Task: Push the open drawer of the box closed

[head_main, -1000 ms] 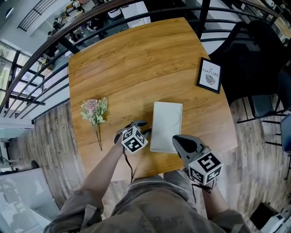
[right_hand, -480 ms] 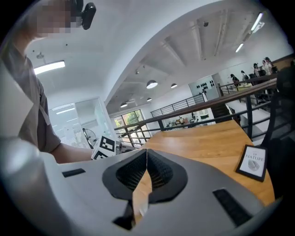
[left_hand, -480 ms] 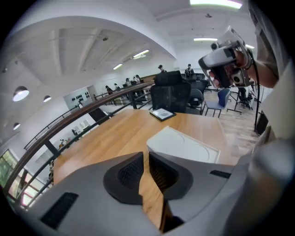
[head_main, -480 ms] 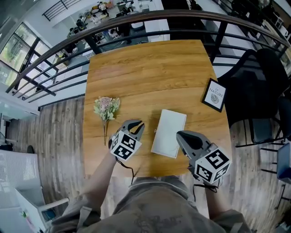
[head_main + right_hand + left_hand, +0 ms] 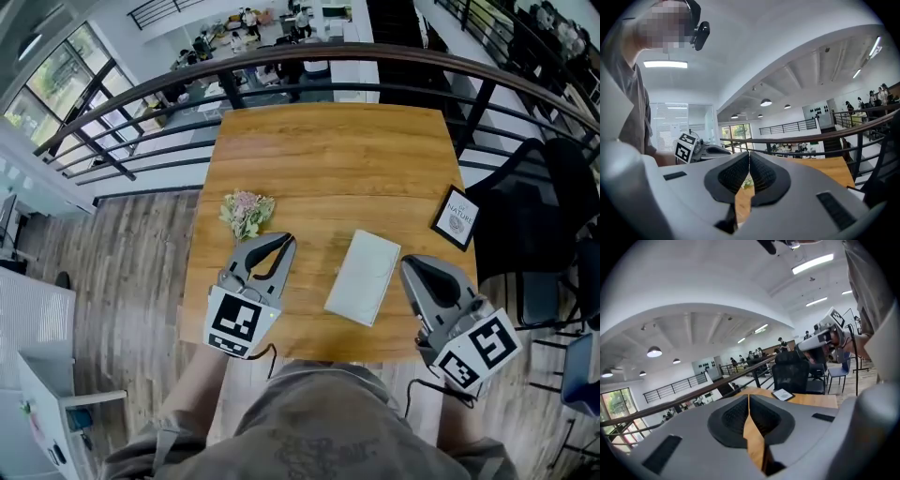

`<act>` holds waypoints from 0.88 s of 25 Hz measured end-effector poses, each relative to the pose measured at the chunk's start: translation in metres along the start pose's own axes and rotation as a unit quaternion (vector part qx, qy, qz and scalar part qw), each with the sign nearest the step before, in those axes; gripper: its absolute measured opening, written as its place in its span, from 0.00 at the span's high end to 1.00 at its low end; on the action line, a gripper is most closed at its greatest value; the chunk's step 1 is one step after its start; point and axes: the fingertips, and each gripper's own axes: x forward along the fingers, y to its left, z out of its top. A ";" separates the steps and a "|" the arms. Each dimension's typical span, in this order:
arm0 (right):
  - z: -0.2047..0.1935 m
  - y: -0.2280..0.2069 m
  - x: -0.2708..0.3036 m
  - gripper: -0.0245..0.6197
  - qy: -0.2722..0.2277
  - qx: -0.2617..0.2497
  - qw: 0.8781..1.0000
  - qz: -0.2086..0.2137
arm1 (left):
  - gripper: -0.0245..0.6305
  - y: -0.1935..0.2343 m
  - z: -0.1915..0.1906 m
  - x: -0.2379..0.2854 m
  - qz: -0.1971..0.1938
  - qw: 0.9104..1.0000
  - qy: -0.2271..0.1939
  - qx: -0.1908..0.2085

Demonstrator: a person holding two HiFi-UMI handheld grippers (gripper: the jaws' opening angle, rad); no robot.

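Observation:
A flat white box (image 5: pixel 364 277) lies on the wooden table (image 5: pixel 328 159) near its front edge; in the head view no drawer stands out from it. My left gripper (image 5: pixel 281 241) hovers left of the box, apart from it, jaws shut with nothing between them. In the left gripper view its tips (image 5: pixel 749 397) meet over the table. To the right of the box and clear of it, my right gripper (image 5: pixel 415 266) is also shut and empty, its tips (image 5: pixel 749 157) touching.
A small bunch of dried flowers (image 5: pixel 247 212) lies at the table's left. A framed "Nature" picture (image 5: pixel 456 217) stands at the right edge, with a black chair (image 5: pixel 534 197) beyond it. A dark railing (image 5: pixel 328 61) runs behind the table over a drop.
Both grippers have drawn back from the box and outwards, the left one from right beside the box's left side. The head view has shifted, so the table sits further right and lower.

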 end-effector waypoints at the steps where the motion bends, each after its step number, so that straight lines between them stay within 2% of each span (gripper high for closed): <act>1: 0.006 0.004 -0.002 0.91 -0.003 -0.012 1.000 0.002 | 0.93 0.002 0.014 -0.008 0.006 1.000 -0.018 0.002; 4: 0.023 0.016 -0.008 0.91 -0.012 -0.046 0.999 0.002 | 0.93 0.006 0.041 -0.030 0.015 0.998 -0.056 -0.009; 9: 0.045 0.033 -0.012 0.91 -0.040 -0.058 0.998 -0.001 | 0.93 0.006 0.072 -0.065 0.022 0.995 -0.099 -0.016; 13: 0.056 0.038 -0.013 0.91 -0.054 -0.065 0.996 -0.006 | 0.93 0.010 0.073 -0.073 0.029 0.995 -0.097 0.014; 18: 0.050 0.038 -0.012 0.91 -0.050 -0.068 0.996 -0.018 | 0.93 0.014 0.058 -0.073 0.033 0.995 -0.095 0.010; 22: 0.038 0.042 -0.009 0.91 -0.032 -0.065 0.997 -0.021 | 0.93 0.009 0.048 -0.074 0.030 0.995 -0.092 0.022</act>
